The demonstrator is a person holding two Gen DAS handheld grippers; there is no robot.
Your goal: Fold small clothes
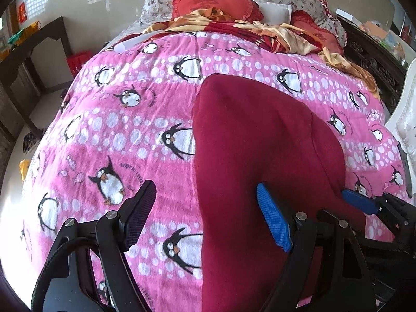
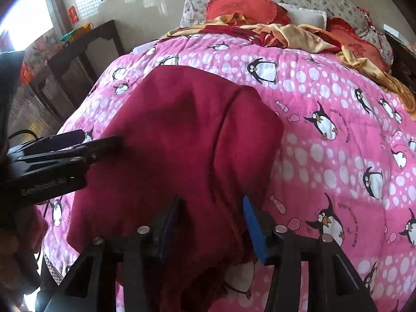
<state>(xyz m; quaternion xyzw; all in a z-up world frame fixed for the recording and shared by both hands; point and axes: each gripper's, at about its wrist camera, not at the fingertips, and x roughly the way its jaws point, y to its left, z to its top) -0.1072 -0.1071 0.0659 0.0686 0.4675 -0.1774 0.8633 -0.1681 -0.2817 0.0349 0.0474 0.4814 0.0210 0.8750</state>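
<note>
A dark red garment lies on the pink penguin blanket, folded lengthwise with a seam down it. My left gripper is open, its jaws wide apart over the garment's near left edge. The right gripper shows at the right of the left wrist view, low beside the garment's right edge. In the right wrist view the garment fills the middle. My right gripper is open, its jaws either side of the garment's near end. The left gripper reaches in from the left at the garment's edge.
Red pillows and a crumpled red and yellow cloth lie at the head of the bed. A dark wooden table stands left of the bed, a white chair on the right.
</note>
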